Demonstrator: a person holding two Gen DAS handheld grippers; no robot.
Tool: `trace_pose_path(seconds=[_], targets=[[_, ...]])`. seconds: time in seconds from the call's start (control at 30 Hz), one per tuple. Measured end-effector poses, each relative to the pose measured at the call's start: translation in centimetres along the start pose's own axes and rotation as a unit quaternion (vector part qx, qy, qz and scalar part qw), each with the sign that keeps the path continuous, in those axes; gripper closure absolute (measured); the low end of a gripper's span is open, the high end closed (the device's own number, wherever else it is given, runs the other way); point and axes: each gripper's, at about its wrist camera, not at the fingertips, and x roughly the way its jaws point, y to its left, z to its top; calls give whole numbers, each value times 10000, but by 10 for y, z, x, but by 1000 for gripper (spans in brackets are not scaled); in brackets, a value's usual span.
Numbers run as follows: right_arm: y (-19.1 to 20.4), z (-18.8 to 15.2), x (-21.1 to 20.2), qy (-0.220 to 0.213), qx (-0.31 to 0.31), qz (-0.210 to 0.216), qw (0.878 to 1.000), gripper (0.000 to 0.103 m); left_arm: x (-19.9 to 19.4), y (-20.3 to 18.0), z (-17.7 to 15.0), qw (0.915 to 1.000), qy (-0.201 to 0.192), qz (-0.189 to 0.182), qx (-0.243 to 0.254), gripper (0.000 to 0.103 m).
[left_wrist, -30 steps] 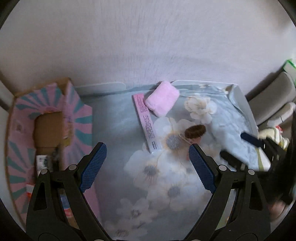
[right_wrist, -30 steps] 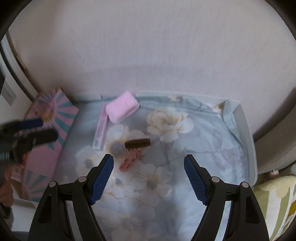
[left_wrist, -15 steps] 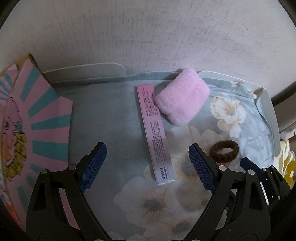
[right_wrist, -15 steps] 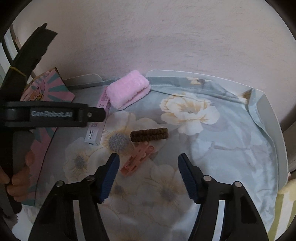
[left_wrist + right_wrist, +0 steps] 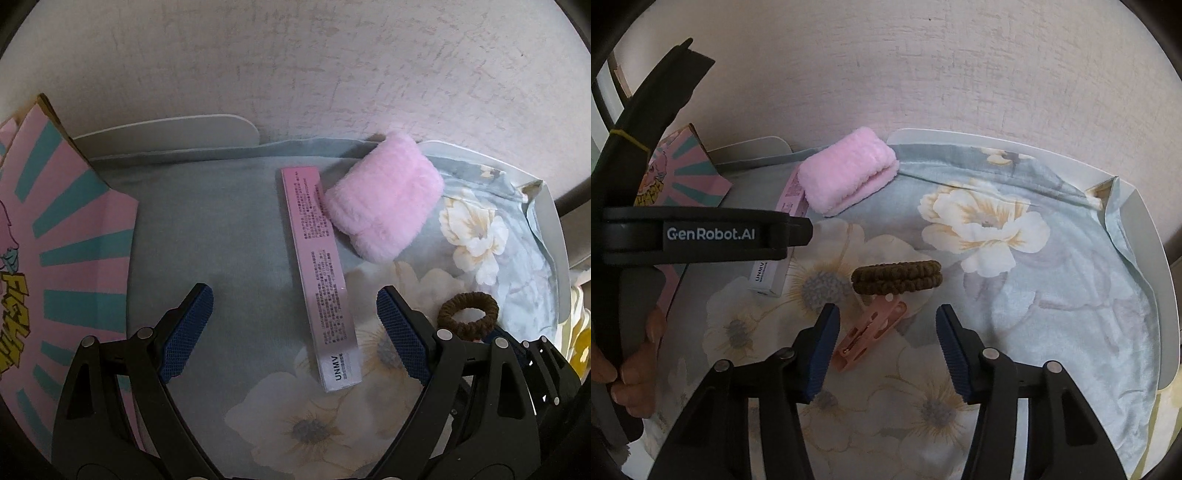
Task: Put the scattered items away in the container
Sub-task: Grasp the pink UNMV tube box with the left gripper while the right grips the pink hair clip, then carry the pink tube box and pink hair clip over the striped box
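Floral cloth (image 5: 1015, 295) covers the desk. Left hand-held gripper (image 5: 294, 325) is spread wide over the pink box (image 5: 317, 273); right hand-held gripper (image 5: 886, 343) is closing around the pink clip (image 5: 871, 334), pads not yet touching.

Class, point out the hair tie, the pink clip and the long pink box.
Hair tie (image 5: 896, 277): right wrist view, middle of its band.
Pink clip (image 5: 871, 334): right wrist view, mid-body.
Long pink box (image 5: 317, 273): left wrist view, printed face.

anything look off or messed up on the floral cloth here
Nothing is spilled or damaged. The pink box, fluffy pink towel, brown hair tie and pink clip just lie scattered loose. The floral cloth is rumpled at its far right corner.
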Motion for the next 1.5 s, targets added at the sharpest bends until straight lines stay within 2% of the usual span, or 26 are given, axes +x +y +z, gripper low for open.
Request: trace_pose_path(seconds=[0.07, 0.1, 0.13, 0.17, 0.23, 0.3, 0.37, 0.53, 0.93, 1.1, 1.23, 1.3, 1.4, 1.5], targets=[[-1, 0, 1, 12, -11, -27, 10000, 56, 0, -1, 0, 10000, -32, 35, 33, 17], [-1, -1, 2, 26, -26, -8, 10000, 58, -1, -2, -1, 9999, -61, 56, 57, 24], [-1, -1, 2, 11, -32, 60, 10000, 67, -2, -2, -1, 9999, -111, 85, 95, 29], [0, -1, 2, -9, -52, 118, 9999, 71, -3, -3, -2, 9997, -147, 124, 133, 38], [4, -1, 1, -26, -170, 96, 9998, 74, -5, -4, -3, 9995, -213, 152, 200, 55], [8, -1, 0, -41, -245, 125, 9996, 78, -7, -3, -4, 9994, -220, 153, 223, 78], [6, -1, 0, -63, -170, 214, 9996, 85, -8, -2, -4, 9994, -215, 142, 213, 83], [0, -3, -4, -102, 7, 455, 9989, 92, -12, 3, -7, 9995, -253, 94, 133, 83], [-17, -6, -25, -180, 555, 1020, 9931, 93, -41, 8, -11, 9989, -462, -59, 35, 83], [-32, -4, -32, -191, 1027, 1437, 9841, 93, -48, 14, -14, 9987, -510, -86, 23, 83], [-46, -24, -40, -169, 1525, 1885, 9700, 93, -53, 12, -18, 9987, -505, -75, 64, 83], [-54, -23, -49, -134, 1761, 2050, 9627, 92, -55, 14, -21, 9987, -493, -73, 86, 83], [-54, -24, -38, -28, 2119, 2372, 9481, 93, -63, 7, -26, 9986, -511, -64, 106, 83], [-49, -27, -39, 11, 2156, 2313, 9487, 92, -75, 10, -31, 9985, -535, -74, 110, 83]])
